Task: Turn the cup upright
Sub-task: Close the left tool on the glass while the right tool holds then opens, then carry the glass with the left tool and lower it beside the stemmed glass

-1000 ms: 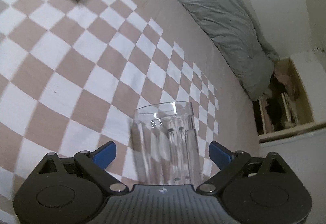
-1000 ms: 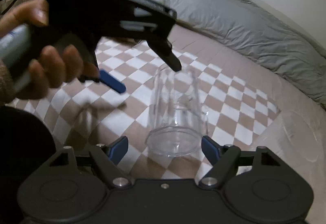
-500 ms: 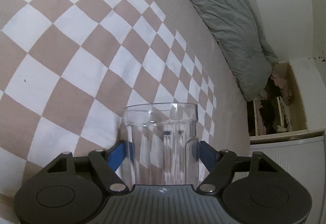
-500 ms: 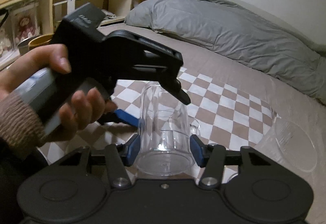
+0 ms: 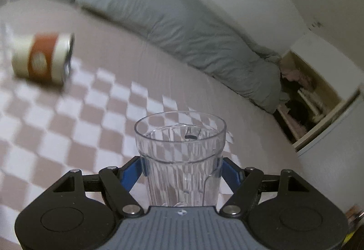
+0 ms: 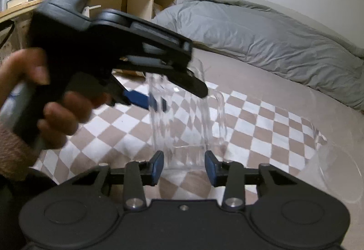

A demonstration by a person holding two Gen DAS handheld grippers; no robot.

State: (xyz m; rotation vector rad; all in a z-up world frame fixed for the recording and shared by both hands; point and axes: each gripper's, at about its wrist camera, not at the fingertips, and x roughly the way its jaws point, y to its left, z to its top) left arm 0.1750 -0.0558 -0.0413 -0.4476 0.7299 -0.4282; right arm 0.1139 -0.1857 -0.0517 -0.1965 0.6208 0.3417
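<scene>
A clear ribbed plastic cup is clamped between the blue pads of my left gripper, lifted above the checkered bedspread, its open rim pointing away from the camera. In the right wrist view the same cup hangs blurred under the left gripper, tilted. My right gripper sits just in front of the cup's lower end, its blue pads partly apart and not touching the glass.
An orange-and-white can lies on its side on the bedspread. A grey duvet runs along the wall. Another clear cup lies at right. A wooden shelf stands behind.
My left gripper closed on the cup, lifted it off the bedspread and is swinging it round. My right gripper, which had closed around the cup's end, has let go and drawn back.
</scene>
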